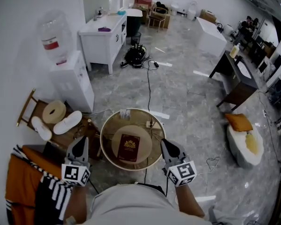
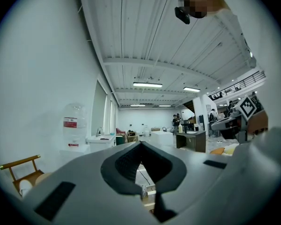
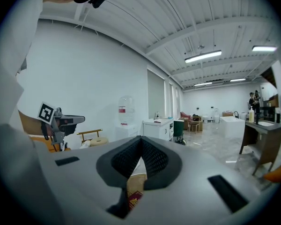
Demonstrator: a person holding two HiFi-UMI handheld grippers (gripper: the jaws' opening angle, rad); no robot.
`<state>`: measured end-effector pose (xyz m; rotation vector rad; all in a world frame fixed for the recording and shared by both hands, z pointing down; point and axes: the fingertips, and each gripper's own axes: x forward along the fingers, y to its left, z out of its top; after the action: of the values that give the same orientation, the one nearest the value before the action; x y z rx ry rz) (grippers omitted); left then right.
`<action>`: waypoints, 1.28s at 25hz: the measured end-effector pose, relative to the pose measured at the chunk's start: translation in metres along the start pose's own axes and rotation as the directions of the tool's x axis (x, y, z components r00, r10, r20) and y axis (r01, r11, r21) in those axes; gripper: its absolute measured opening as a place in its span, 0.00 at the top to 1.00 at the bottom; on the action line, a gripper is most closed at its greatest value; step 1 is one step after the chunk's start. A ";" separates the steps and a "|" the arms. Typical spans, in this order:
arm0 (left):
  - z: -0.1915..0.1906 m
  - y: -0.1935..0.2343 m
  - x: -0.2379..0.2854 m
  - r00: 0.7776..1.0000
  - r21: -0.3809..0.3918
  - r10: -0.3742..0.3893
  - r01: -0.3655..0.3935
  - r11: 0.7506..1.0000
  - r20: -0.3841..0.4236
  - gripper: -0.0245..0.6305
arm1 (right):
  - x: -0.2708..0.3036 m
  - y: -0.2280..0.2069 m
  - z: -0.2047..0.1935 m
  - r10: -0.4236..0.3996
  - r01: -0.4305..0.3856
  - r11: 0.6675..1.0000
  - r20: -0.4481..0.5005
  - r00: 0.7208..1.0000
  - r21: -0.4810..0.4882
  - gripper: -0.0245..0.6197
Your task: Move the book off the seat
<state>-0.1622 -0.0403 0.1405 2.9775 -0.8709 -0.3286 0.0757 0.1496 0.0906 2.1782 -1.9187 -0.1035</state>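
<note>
Plainly the book (image 1: 129,147) lies flat in the middle of the round seat (image 1: 102,142), cover up, with the left gripper (image 1: 80,141) and the right gripper (image 1: 166,145) hanging on either side of the rim, not touching it. Both sets of fingers are clenched together on nothing, so neither can take the book until it opens. Pushing in closed would likely only shove the book across the pale cushion. A flat, thin book gives little edge to catch, and a pinch on the cover alone could let the pages swing open and slip out. The raised rim may also block a low approach. A white power strip (image 1: 125,113) and cables (image 1: 148,86) lie just past the far rim, so a book dropped that way could land on them. Around the seat are a grey marbled floor (image 1: 192,107), a water dispenser (image 1: 72,78), a white cabinet (image 1: 103,39) and a wooden chair (image 1: 27,108) with slippers (image 1: 68,122)
</note>
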 end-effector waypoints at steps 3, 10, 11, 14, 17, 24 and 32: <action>0.004 -0.006 -0.002 1.000 0.009 -0.018 0.018 1.000 0.008 0.94 | -0.004 -0.006 0.001 -0.020 0.020 1.000 0.004 1.000 0.001 0.93; -0.007 -0.005 -0.005 1.000 -0.020 -0.012 0.012 1.000 0.022 0.94 | -0.005 -0.003 -0.003 -0.030 0.030 1.000 0.019 0.999 -0.003 0.93; -0.008 -0.006 -0.005 1.000 -0.023 -0.010 0.011 1.000 0.022 0.94 | -0.006 -0.002 -0.005 -0.029 0.029 1.000 0.017 0.999 -0.006 0.93; -0.007 -0.009 -0.006 1.000 -0.013 -0.020 0.020 1.000 0.022 0.94 | -0.008 0.001 -0.013 -0.040 0.040 0.999 0.000 0.999 0.002 0.93; -0.005 -0.012 -0.006 0.999 -0.011 -0.026 0.026 1.000 0.024 0.94 | -0.009 0.003 -0.016 -0.039 0.040 0.999 -0.013 0.999 0.011 0.93; 0.000 -0.019 -0.013 0.999 -0.005 -0.041 0.041 0.999 0.036 0.94 | -0.006 0.010 -0.015 -0.044 0.044 0.999 -0.025 0.999 -0.003 0.93; -0.010 -0.020 -0.029 0.999 -0.012 -0.029 0.029 1.000 0.020 0.94 | -0.008 0.024 -0.019 -0.019 0.019 1.000 -0.037 0.999 -0.015 0.93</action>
<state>-0.1732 -0.0078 0.1538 2.9831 -0.8250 -0.3634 0.0552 0.1577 0.1136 2.1736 -1.8713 -0.0793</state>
